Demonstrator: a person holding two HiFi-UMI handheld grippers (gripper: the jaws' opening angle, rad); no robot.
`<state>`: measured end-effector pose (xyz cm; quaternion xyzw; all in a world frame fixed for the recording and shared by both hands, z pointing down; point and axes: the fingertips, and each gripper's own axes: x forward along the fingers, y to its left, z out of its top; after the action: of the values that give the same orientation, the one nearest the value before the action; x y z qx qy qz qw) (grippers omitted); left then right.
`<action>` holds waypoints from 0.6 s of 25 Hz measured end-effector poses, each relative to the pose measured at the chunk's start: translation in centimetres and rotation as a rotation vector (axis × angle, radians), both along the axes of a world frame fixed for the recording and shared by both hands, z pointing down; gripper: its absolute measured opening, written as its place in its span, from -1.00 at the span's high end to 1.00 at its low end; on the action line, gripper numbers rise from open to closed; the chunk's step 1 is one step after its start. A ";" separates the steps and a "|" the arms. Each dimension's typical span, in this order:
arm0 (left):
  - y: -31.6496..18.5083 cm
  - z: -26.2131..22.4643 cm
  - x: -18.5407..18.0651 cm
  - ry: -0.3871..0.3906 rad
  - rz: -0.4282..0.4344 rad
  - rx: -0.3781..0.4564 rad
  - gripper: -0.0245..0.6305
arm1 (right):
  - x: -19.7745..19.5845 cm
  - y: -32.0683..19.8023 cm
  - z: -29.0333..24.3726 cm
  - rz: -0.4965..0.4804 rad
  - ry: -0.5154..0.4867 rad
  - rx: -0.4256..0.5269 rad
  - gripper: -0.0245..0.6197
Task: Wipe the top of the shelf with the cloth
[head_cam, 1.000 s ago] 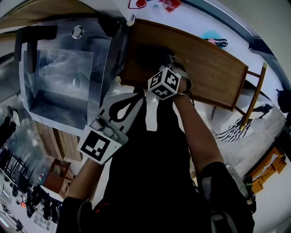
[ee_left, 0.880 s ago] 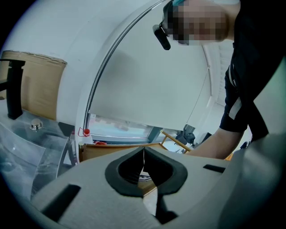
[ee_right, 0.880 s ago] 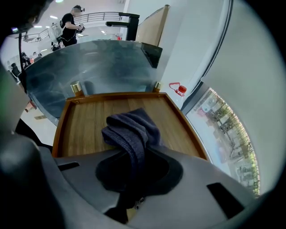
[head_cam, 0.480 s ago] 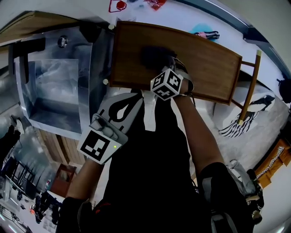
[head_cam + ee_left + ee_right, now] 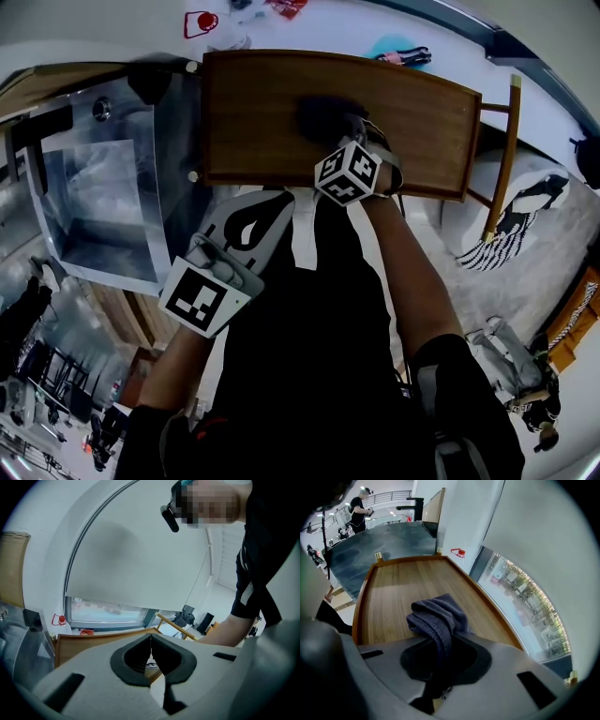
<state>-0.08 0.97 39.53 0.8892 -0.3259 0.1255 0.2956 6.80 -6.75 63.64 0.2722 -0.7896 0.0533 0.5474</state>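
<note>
The wooden shelf top [image 5: 253, 112] lies across the top of the head view. A dark blue-grey cloth [image 5: 321, 116] rests bunched on it, a little left of the middle. My right gripper [image 5: 354, 136] is shut on the cloth [image 5: 437, 616], which hangs down between the jaws and spreads onto the wood [image 5: 393, 590] ahead of the right gripper [image 5: 440, 651]. My left gripper [image 5: 267, 208] hangs back near my body, below the shelf's front edge. In its own view the left gripper [image 5: 151, 638] has its jaws together with nothing between them.
A metal sink counter [image 5: 103, 187] adjoins the shelf's left end. On the white sill behind the shelf are a red-tagged bottle [image 5: 199, 22] and a teal item [image 5: 398, 52]. A wooden frame [image 5: 502, 141] and a striped cloth [image 5: 511, 225] stand right of the shelf.
The head view has swung, so the shelf now lies level across it. The right gripper and cloth sit farther from the shelf's sink end than before. The left gripper has hardly moved.
</note>
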 end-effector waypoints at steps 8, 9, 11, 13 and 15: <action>-0.3 -0.1 3.7 -0.001 0.049 0.003 0.85 | 4.6 0.1 0.1 0.050 0.008 0.001 0.80; -0.4 0.0 4.1 0.000 0.054 0.002 0.85 | 5.2 0.0 0.1 0.055 0.010 0.001 0.80; -0.5 0.0 5.1 0.001 0.063 0.002 0.85 | 6.4 -0.1 0.1 0.065 0.014 0.001 0.80; -0.6 0.0 6.0 0.001 0.074 0.002 0.85 | 7.6 -0.1 0.2 0.078 0.017 0.001 0.80; -0.7 0.0 6.9 0.002 0.083 0.000 0.85 | 8.8 -0.2 0.1 0.090 0.021 0.000 0.80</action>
<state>6.81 0.23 39.53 0.9020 -0.2884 0.1370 0.2906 15.63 -6.98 63.78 0.3082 -0.7706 0.0748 0.5527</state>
